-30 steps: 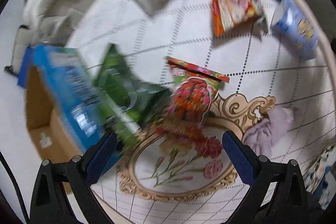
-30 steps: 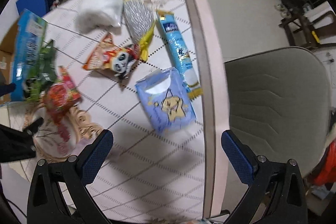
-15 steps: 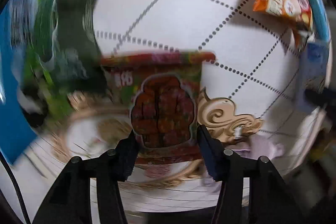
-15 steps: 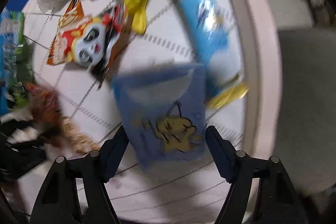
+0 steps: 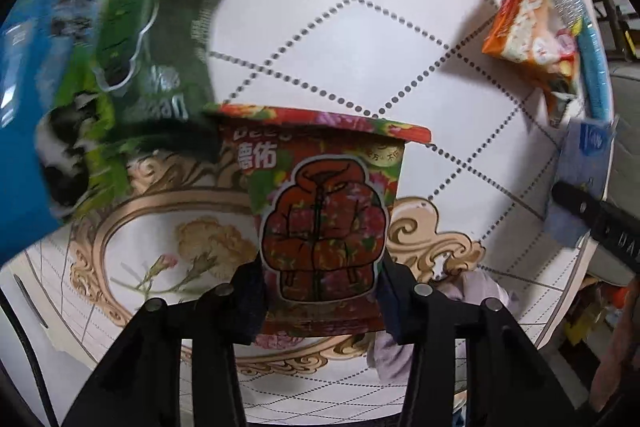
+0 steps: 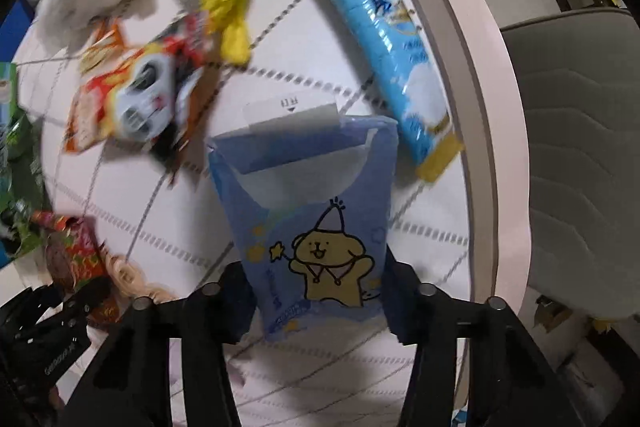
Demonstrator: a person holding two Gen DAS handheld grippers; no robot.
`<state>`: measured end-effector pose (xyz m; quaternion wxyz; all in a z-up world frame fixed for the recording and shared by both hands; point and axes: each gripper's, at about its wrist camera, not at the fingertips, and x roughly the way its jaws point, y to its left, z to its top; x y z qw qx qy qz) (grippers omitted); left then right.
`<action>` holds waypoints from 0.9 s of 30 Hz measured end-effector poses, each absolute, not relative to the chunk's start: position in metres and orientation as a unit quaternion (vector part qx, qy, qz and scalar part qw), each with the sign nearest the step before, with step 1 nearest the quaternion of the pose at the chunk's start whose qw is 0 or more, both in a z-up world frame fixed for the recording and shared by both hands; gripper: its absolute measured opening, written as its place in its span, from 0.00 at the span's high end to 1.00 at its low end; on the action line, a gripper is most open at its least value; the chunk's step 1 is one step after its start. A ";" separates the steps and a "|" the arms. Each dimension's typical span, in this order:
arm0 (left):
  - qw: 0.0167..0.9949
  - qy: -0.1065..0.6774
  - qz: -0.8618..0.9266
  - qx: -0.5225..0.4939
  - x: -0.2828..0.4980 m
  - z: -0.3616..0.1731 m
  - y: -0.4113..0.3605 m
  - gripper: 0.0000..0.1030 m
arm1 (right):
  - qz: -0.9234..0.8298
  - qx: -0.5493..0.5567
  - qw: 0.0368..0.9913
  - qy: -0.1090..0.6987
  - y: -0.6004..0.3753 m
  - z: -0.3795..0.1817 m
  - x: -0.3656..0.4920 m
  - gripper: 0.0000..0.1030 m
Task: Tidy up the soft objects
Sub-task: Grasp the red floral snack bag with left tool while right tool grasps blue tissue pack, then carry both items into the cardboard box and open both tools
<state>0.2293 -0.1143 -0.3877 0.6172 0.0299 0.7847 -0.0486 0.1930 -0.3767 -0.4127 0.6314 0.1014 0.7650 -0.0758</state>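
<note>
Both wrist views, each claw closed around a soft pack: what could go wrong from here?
1. The left claw pinches only the bottom end of the red floral pack; it may sag or slip when lifted.
2. The green bag overlaps that pack's top left corner and could be dragged along.
3. The right claw holds the blue bear pack near the table edge; a slip might drop it off the table.

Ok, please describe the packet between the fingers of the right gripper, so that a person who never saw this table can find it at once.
Start from the pale rim of the round table beside the grey chair. Just inside it lies a long light-blue packet; at its lower end the right gripper is closed around a pale blue tissue pack. Unlike its neighbours, it shows a yellow cartoon dog in a pointed hat.
</note>
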 end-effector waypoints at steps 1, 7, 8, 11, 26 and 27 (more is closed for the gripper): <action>0.624 0.779 -0.048 0.028 0.225 -0.378 -0.111 0.59 | -0.073 0.105 0.634 0.763 -0.369 -0.417 0.182 0.52; 0.690 0.720 -0.067 -0.024 0.218 -0.270 -0.068 0.59 | -0.005 0.109 0.678 0.727 -0.312 -0.349 0.144 0.52; 0.702 0.708 -0.072 -0.039 0.220 -0.244 -0.050 0.59 | 0.007 0.108 0.685 0.720 -0.300 -0.338 0.141 0.52; 0.720 0.688 -0.071 -0.056 0.235 -0.202 -0.013 0.59 | 0.056 0.102 0.709 0.695 -0.253 -0.290 0.140 0.52; 0.666 0.738 -0.006 -0.106 0.357 -0.292 0.221 0.59 | 0.157 0.023 0.713 0.683 0.068 -0.286 0.334 0.51; 0.659 0.745 -0.010 -0.106 0.361 -0.303 0.226 0.59 | 0.157 0.018 0.708 0.688 0.077 -0.292 0.356 0.51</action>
